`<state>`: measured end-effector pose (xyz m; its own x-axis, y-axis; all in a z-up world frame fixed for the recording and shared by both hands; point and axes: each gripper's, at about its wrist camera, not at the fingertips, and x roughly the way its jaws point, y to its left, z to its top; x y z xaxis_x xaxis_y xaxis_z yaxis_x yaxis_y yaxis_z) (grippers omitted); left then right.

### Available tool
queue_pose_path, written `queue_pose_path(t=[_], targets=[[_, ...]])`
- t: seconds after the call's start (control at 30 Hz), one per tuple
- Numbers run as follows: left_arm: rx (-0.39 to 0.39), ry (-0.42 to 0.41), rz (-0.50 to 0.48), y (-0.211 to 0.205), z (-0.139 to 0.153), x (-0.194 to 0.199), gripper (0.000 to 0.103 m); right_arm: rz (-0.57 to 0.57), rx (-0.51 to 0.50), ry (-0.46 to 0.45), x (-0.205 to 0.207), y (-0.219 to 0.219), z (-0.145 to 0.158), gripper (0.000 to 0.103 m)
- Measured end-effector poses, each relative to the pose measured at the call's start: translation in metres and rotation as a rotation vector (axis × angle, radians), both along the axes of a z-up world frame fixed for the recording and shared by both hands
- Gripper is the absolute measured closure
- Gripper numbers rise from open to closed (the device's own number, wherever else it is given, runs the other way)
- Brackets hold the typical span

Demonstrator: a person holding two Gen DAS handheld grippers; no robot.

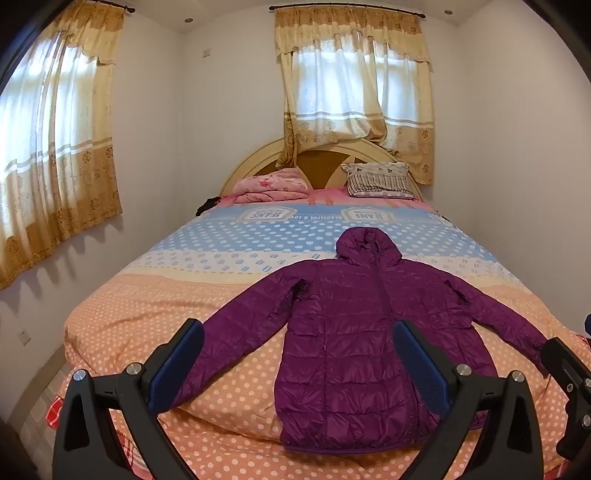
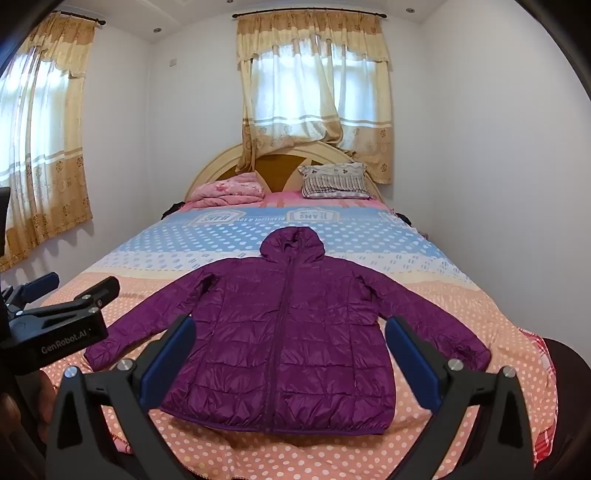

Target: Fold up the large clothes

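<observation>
Both wrist views are bright and soft, all daylight coming through the sheer curtains (image 1: 354, 92) behind the headboard and the side window (image 2: 33, 122), which blows out nearly white. Two recessed ceiling spots (image 1: 188, 20) barely add anything. Shadows are faint, just soft ones under the curtain hems on the wall (image 1: 147, 129). The purple puffer jacket (image 2: 284, 332) has a mild sheen on its quilting. Heavy fisheye bending at the edges, dark vignette in the corners, focus pretty sharp throughout, slight compression smear.
</observation>
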<state>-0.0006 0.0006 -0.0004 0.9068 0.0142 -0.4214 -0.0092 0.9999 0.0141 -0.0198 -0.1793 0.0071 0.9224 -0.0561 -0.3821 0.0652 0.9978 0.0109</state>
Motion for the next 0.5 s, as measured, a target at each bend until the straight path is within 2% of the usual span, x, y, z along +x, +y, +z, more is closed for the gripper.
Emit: queue_pose_path(t=[0.07,0.5], targets=[[0.026,0.002,-0.006,-0.0055,0.0002,0.0001,0.001,0.0,0.001,0.003,-0.0002,0.0001,-0.0002,0.0],[0.003,-0.012,0.017,0.0031,-0.0016,0.0013,0.001,0.001,0.006,0.011,-0.0008,-0.0001,-0.0043,0.0]])
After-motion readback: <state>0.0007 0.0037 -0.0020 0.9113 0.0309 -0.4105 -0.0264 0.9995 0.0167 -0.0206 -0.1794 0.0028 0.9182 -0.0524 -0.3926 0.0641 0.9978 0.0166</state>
